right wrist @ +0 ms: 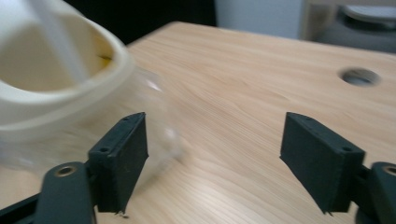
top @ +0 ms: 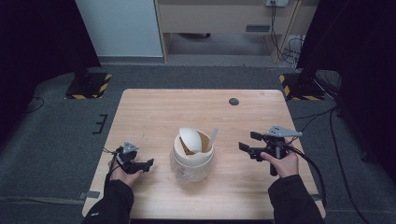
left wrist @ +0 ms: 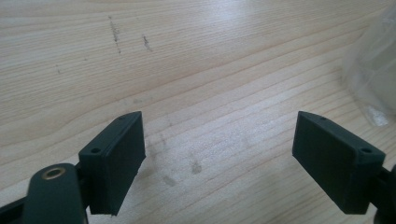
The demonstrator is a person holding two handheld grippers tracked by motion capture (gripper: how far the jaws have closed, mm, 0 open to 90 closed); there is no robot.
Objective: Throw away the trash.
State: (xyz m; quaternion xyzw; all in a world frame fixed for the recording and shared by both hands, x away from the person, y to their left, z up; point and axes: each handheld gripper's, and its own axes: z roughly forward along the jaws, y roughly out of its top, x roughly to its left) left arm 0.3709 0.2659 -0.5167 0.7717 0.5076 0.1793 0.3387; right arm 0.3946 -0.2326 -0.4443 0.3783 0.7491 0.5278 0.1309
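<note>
- Table (top: 154,107): a pale wooden top with a round cable hole (top: 234,101) near its far edge. I read it as the whole work area, with one object standing on it.
- Waste bin (top: 193,156): a small cream bin with a clear plastic liner around its lower body, standing upright at the middle of the table, between my two grippers and apart from both. In the right gripper view its cream rim (right wrist: 60,100) sits at upper left, blurred, with the clear liner showing below it.
- Swing lid (top: 192,137): the domed flap is tipped up in the rim, so part of the mouth is open. Something brownish shows inside; I cannot tell what it is.
- White strip (top: 214,136): a thin pale piece slants up from the bin's right rim. I cannot say what it is.
- Right gripper (top: 246,142): held above the table to the right of the bin, pointing toward it, jaws standing wide with nothing between them.
- Left gripper (top: 148,163): low over the bare wood to the left of the bin, jaws also wide apart and empty; the liner's edge (left wrist: 373,60) shows at the right of its view.
- Progress, as I judge it: with both claws empty and clear of the bin, whatever went in appears deposited. What may remain is settling the lid or strip.
</note>
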